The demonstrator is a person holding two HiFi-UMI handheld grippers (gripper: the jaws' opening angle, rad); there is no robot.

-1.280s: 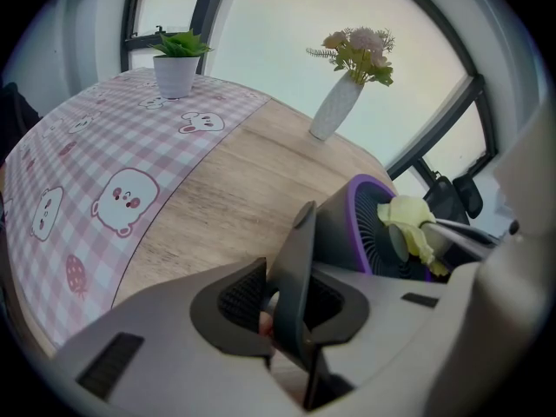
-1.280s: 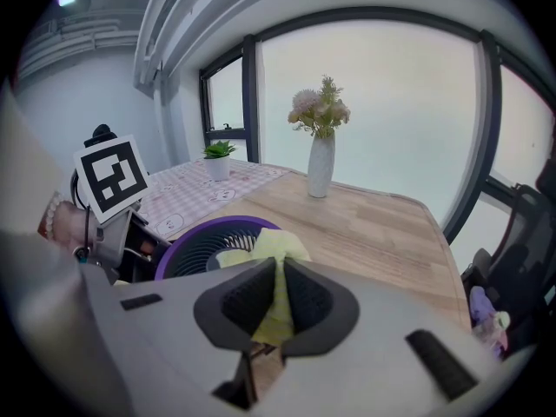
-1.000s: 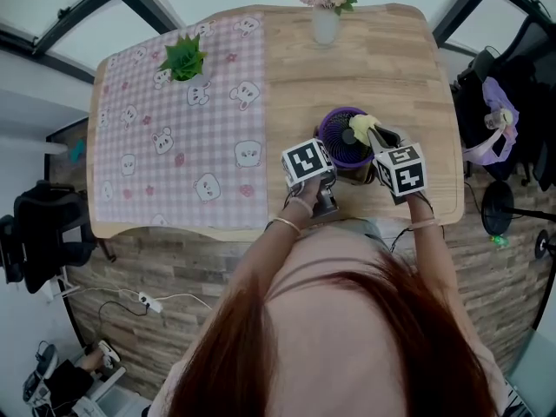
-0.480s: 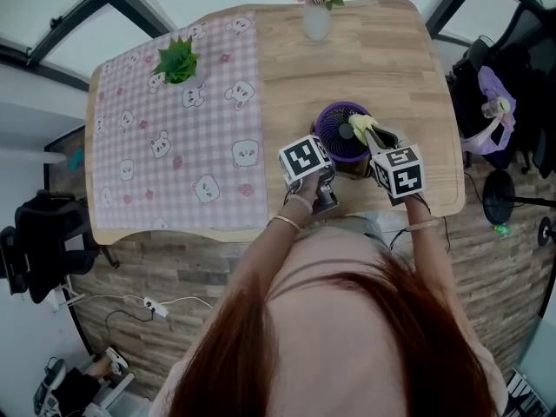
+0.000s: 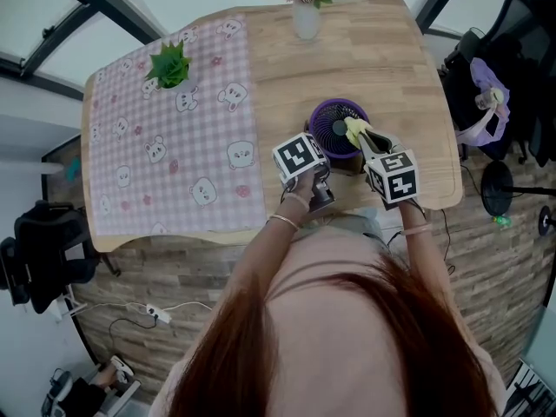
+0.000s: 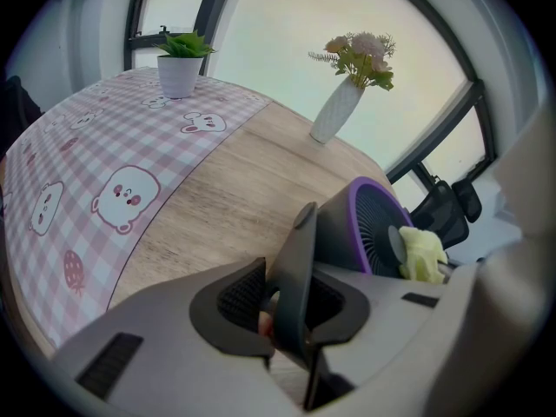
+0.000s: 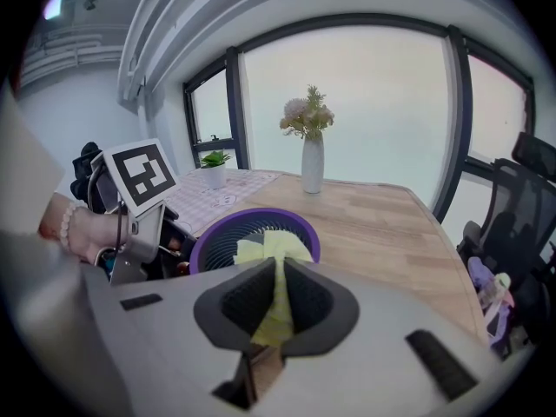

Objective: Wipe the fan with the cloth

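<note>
A small fan (image 5: 334,127) with a purple rim stands on the wooden table (image 5: 391,59) near its front edge. My left gripper (image 5: 320,174) is shut on the fan's dark grey stand (image 6: 295,268), which stands edge-on between the jaws; the fan's grille (image 6: 375,233) is just to the right. My right gripper (image 5: 363,139) is shut on a pale yellow cloth (image 7: 274,268) and presses it against the fan's face (image 7: 221,240) near the hub. The cloth (image 5: 354,131) covers part of the grille.
A pink checked tablecloth (image 5: 165,146) with bear prints covers the table's left half, with a potted plant (image 5: 170,66) on it. A white vase of flowers (image 5: 304,16) stands at the far edge. Dark chairs and a purple bag (image 5: 486,102) are beyond the right edge.
The right gripper has slid the cloth slightly leftward over the fan's face. The left gripper keeps its hold on the stand in the same place. The head view has shifted a little.
</note>
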